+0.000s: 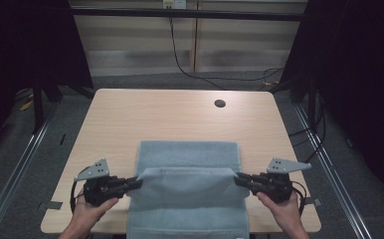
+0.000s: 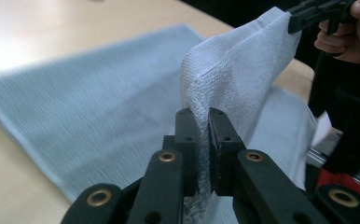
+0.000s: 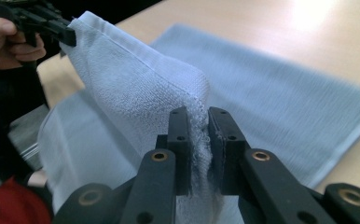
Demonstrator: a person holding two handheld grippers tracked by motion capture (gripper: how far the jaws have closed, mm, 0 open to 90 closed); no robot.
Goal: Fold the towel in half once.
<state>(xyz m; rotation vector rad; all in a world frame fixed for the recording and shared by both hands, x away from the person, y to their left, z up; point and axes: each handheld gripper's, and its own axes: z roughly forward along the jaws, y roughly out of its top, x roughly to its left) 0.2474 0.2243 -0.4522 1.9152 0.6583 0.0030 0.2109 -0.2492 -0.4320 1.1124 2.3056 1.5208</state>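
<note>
Pinching towel (image 1: 187, 194) corners, left claw (image 1: 139, 182), right claw (image 1: 238, 179)

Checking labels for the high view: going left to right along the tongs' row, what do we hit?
Left hand → left tongs → towel → right tongs → right hand.

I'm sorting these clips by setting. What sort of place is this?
Probably a lab recording station, not a home: a bare wooden table with a cable hole, dark curtains at both sides, loose cables behind.
</note>
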